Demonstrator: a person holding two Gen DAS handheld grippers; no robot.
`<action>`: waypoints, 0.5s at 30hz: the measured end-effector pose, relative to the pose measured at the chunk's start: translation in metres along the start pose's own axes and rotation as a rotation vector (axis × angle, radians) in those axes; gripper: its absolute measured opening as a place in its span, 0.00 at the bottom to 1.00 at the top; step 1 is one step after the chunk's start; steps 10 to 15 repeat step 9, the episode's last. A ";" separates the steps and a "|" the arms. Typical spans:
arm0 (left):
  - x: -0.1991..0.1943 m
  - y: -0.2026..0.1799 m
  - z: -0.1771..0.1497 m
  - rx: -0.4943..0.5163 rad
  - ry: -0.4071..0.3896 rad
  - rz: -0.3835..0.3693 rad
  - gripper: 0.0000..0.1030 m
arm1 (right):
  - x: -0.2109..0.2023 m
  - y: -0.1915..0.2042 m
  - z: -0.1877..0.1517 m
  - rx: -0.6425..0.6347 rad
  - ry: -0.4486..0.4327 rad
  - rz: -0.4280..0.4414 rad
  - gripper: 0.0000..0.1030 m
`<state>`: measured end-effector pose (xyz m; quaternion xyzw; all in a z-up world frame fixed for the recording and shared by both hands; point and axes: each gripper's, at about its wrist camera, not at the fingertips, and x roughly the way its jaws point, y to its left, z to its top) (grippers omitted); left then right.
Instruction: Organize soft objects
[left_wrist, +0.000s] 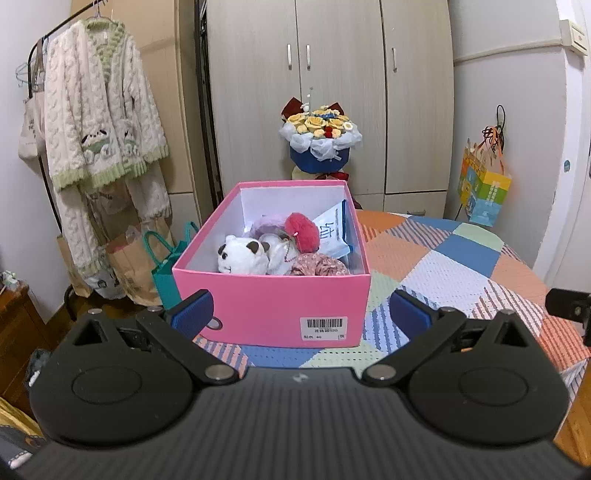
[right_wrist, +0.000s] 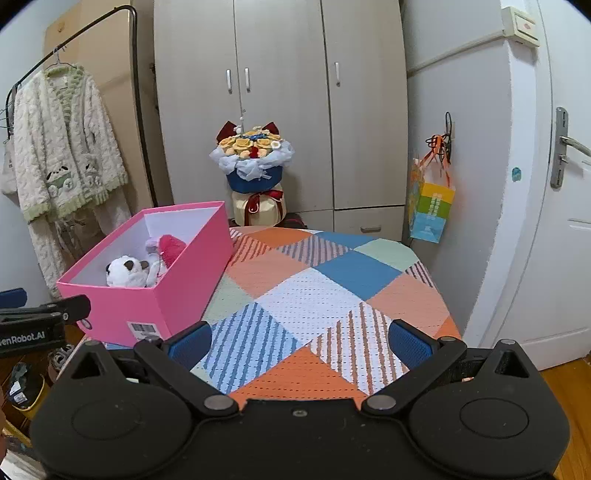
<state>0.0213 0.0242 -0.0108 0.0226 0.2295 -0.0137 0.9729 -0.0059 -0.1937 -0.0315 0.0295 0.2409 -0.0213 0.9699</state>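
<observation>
A pink box (left_wrist: 266, 306) stands on the patchwork table cover (left_wrist: 443, 273), lid off. Inside lie a white plush panda (left_wrist: 242, 254), a red fluffy ball (left_wrist: 303, 230), a lilac fluffy item (left_wrist: 267, 223), a floral fabric piece (left_wrist: 319, 266) and a white packet (left_wrist: 334, 230). My left gripper (left_wrist: 301, 314) is open just in front of the box's near wall, holding nothing. In the right wrist view the pink box (right_wrist: 173, 284) sits at the left, with the panda (right_wrist: 127, 271) showing. My right gripper (right_wrist: 299, 341) is open over the bare cover (right_wrist: 314, 295), nothing between its fingers.
A wardrobe (right_wrist: 280, 103) fills the back wall, with a flower bouquet (right_wrist: 253, 155) before it. A fluffy robe (left_wrist: 99, 110) hangs on a rack at the left, paper bags (left_wrist: 133, 266) below. A coloured gift bag (right_wrist: 430, 206) hangs at the right, beside a white door (right_wrist: 561, 221).
</observation>
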 end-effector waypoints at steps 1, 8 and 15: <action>0.001 0.001 0.001 -0.001 0.001 -0.003 1.00 | 0.000 0.000 0.000 -0.001 -0.001 -0.004 1.00; 0.003 0.001 -0.001 -0.003 0.010 -0.008 1.00 | -0.002 0.002 -0.001 -0.022 -0.007 -0.015 1.00; 0.003 0.000 -0.002 -0.001 0.013 -0.005 1.00 | -0.001 0.002 -0.002 -0.023 -0.005 -0.014 1.00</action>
